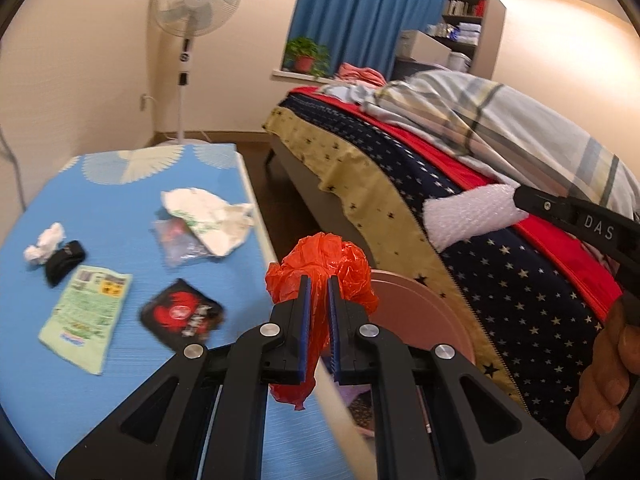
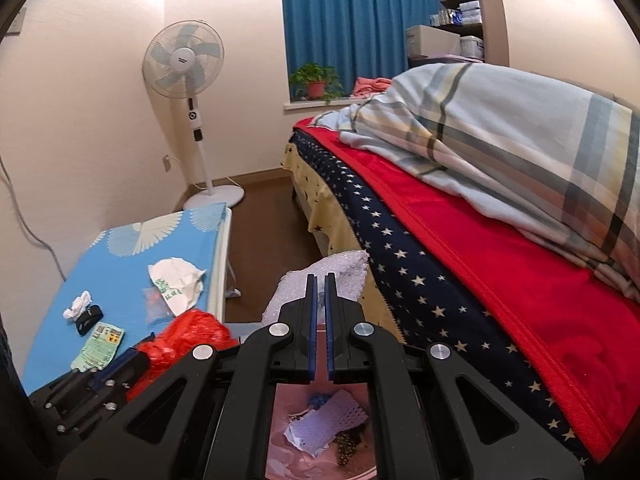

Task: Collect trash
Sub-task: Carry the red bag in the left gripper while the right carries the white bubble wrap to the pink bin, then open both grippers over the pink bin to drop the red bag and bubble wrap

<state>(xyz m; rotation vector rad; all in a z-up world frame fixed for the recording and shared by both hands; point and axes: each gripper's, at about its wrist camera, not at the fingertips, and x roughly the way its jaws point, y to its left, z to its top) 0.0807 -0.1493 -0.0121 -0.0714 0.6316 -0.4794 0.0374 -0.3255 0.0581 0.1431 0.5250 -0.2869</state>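
1. Right now your left gripper [image 1: 319,292] pinches a crumpled orange-red plastic bag [image 1: 324,264] between its blue-padded fingers [image 1: 305,320], the bag bulging above the tips and trailing below them, at the table's edge beside the bin.
2. Your right gripper [image 2: 320,292] has its fingers pressed close on a white sheet of bubble wrap [image 2: 344,272], which sticks out above the tips; the left wrist view shows the same sheet [image 1: 468,216] held in front of the bed's side.
3. Below your right gripper sits the round pink trash bin [image 2: 288,456], already holding white perforated paper scraps [image 2: 332,420] and darker bits.
4. Its pink rim [image 1: 420,312] shows just behind the orange-red bag in the left view, between table and bed.
5. On the blue patterned tabletop [image 1: 120,184] lie a black-and-red snack wrapper [image 1: 180,316], a pale green printed packet [image 1: 88,316], a small black object [image 1: 64,264] touching a crumpled white tissue [image 1: 44,244], a clear plastic pouch [image 1: 180,244] and a crumpled white plastic bag [image 1: 212,216] partly over that pouch.
6. To your right stands the bed with a star-printed navy cover [image 2: 420,280], a red blanket [image 2: 500,272] and a plaid quilt [image 2: 500,128].
7. Further back you see a white standing fan [image 2: 184,60], blue curtains [image 2: 352,20] and a potted green plant [image 2: 316,80].
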